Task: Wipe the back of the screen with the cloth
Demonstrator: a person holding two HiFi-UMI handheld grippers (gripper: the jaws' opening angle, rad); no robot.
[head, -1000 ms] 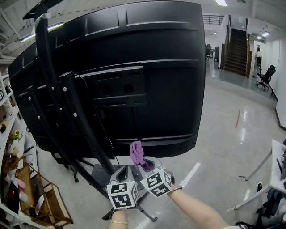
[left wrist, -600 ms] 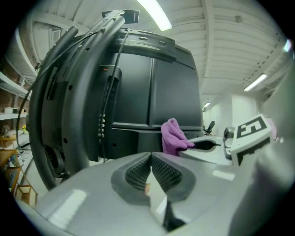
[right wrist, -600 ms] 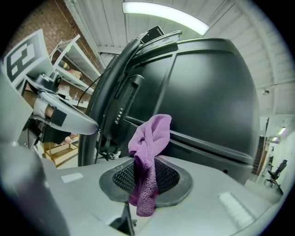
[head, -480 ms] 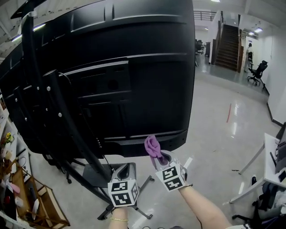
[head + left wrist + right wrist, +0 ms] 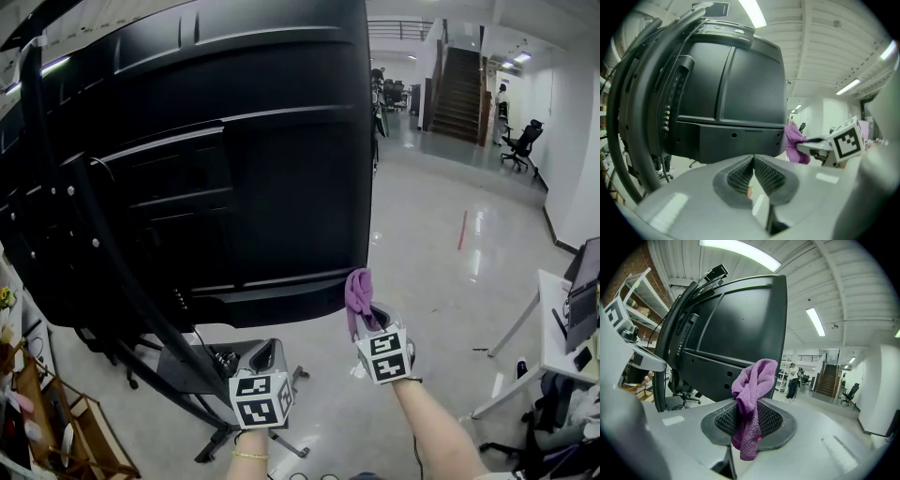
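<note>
Jaws on cloth [image 5: 751,389], screen [image 5: 234,141] just beside

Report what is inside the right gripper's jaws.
A purple cloth is pinched in the right gripper: a bunch sticks up above the jaws and a tail hangs out toward the camera. The stretch clamped inside the jaws is covered.

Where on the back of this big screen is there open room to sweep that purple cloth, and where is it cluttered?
Free for the cloth: the smooth right part of the screen, between the stand bars and its right edge. The floor beyond that edge is bare too. Crowded: the left part, where the bars cross it.
</note>
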